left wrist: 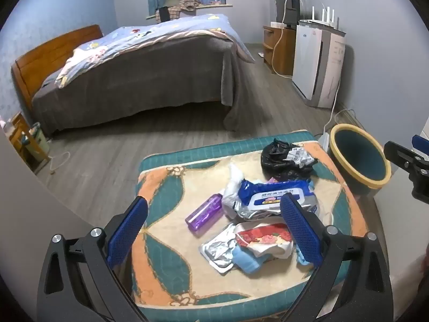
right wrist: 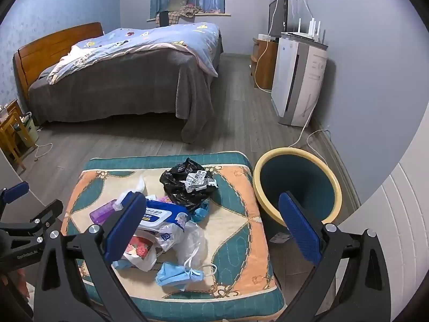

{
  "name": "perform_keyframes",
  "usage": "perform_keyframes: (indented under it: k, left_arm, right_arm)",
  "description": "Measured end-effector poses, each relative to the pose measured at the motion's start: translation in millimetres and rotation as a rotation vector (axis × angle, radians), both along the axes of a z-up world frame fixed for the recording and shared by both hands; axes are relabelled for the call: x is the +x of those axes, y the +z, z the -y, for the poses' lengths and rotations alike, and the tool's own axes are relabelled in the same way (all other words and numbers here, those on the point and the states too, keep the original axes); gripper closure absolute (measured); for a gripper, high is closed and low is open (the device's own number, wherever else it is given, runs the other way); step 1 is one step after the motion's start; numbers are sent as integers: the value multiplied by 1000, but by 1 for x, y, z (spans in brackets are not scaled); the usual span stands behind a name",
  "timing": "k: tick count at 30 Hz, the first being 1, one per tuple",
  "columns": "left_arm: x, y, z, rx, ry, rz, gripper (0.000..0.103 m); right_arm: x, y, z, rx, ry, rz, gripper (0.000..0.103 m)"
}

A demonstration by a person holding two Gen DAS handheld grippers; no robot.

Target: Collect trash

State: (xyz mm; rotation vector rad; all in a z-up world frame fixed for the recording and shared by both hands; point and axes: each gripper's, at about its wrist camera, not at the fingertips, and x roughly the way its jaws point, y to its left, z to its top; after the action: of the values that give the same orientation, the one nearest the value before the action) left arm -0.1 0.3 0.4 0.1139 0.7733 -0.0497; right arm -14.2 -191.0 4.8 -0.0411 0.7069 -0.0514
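Trash lies on a patterned cushion (left wrist: 166,276) (right wrist: 236,230): a purple bottle (left wrist: 205,213) (right wrist: 103,212), a blue wet-wipe pack (left wrist: 276,194) (right wrist: 161,213), a black bag (left wrist: 284,161) (right wrist: 185,185), a floral wrapper (left wrist: 264,234) (right wrist: 138,249), a silver foil pouch (left wrist: 218,252), a clear plastic bag (right wrist: 190,241) and a blue face mask (right wrist: 178,273). A teal bin with a yellow rim (left wrist: 359,158) (right wrist: 297,185) stands to the cushion's right. My left gripper (left wrist: 214,228) is open above the trash. My right gripper (right wrist: 211,228) is open and empty above the cushion.
A bed (left wrist: 139,75) (right wrist: 120,75) with a grey blanket stands behind. A white air purifier (left wrist: 316,64) (right wrist: 297,80) and a wooden cabinet (left wrist: 278,51) line the right wall, with cables (right wrist: 305,136) on the floor. A wooden stool (right wrist: 10,134) is at the left.
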Motion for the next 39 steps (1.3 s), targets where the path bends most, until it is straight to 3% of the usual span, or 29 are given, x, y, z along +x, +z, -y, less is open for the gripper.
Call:
perform_keyframes:
  k: [39]
  left_arm:
    - [0, 1, -7, -12, 7, -5, 5]
  right_arm:
    - [2, 1, -7, -41, -3, -1, 6]
